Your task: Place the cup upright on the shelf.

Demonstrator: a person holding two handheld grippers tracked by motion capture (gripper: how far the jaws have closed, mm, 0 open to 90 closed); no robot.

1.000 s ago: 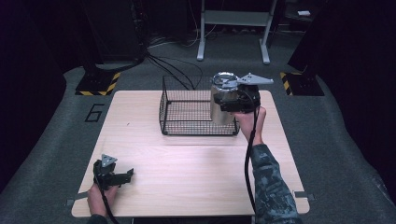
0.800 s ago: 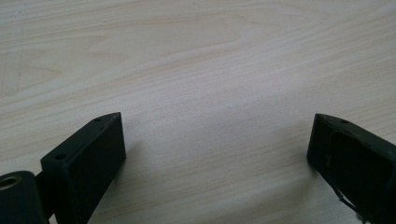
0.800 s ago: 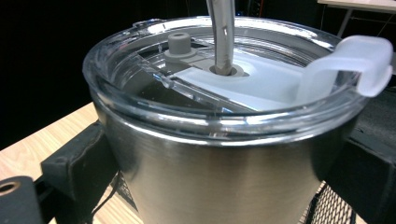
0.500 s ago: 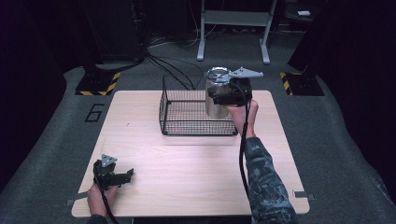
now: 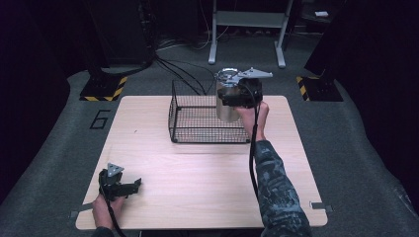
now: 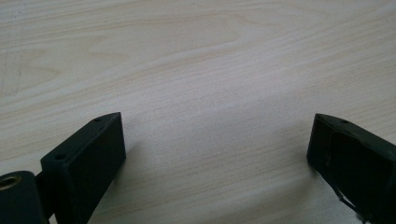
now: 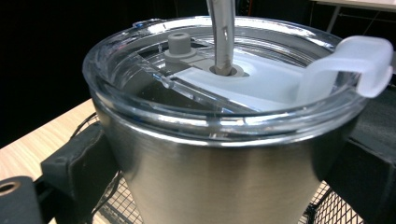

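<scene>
Stainless steel tumbler [image 7: 219,172] is being clamped between the jaws of the right gripper [image 5: 236,96], hanging above the wire basket's [image 5: 197,129] right end, likely for lowering inside, while the left gripper [image 5: 120,185] is idling empty, jaws spread, on the table [image 6: 210,70].

A number "6" on the grey floor mat [image 5: 64,143].

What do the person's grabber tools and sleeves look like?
Both tools are black. The left gripper and the right gripper each carry a grey three-cornered plate on top and trail a black cable. Up close, the jaws are flat black blocks with small screw holes. The right forearm wears a dark camouflage-patterned sleeve.
</scene>
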